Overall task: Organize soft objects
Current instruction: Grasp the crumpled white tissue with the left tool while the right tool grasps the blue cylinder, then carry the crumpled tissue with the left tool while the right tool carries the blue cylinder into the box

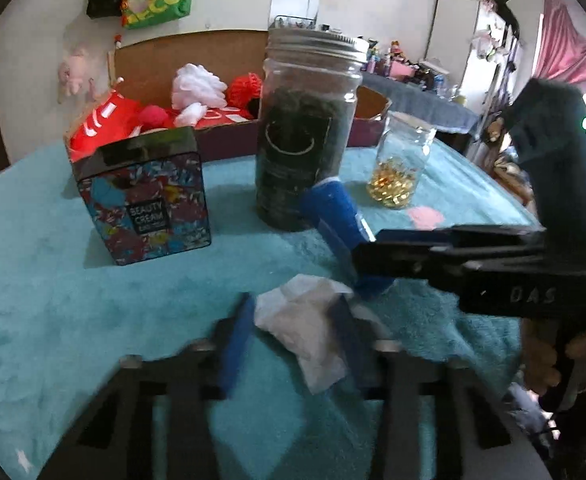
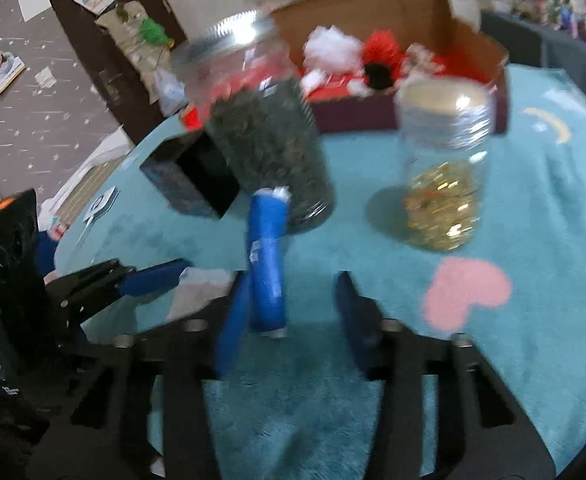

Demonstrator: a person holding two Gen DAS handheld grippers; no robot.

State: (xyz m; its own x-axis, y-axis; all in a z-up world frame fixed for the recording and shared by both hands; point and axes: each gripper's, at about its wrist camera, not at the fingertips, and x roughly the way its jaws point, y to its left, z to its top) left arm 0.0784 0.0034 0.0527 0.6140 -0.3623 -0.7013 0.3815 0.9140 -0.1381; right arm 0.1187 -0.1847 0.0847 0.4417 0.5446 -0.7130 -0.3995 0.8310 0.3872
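Note:
A crumpled white tissue [image 1: 305, 328] lies on the teal blanket [image 1: 53, 280]. My left gripper [image 1: 293, 336] is shut on the tissue, which fills the gap between both blue fingers. A blue roll [image 2: 267, 264] with white ends lies tilted just in front of the tall jar. My right gripper [image 2: 289, 320] straddles it: the roll rests against the left finger and a gap shows to the right finger, so the jaws are open. In the left wrist view the right gripper [image 1: 373, 248] reaches in from the right over the blue roll [image 1: 333, 220]. In the right wrist view the left gripper [image 2: 173, 276] shows at the left by the tissue [image 2: 201, 280].
A cardboard box [image 1: 233, 136] at the back holds a white fluffy ball [image 1: 199, 88], red yarn [image 1: 245, 88] and other red soft things. Near it stand a tall jar of dark leaves [image 1: 297, 140], a small jar of gold capsules [image 1: 397, 176] and a patterned tin [image 1: 145, 200].

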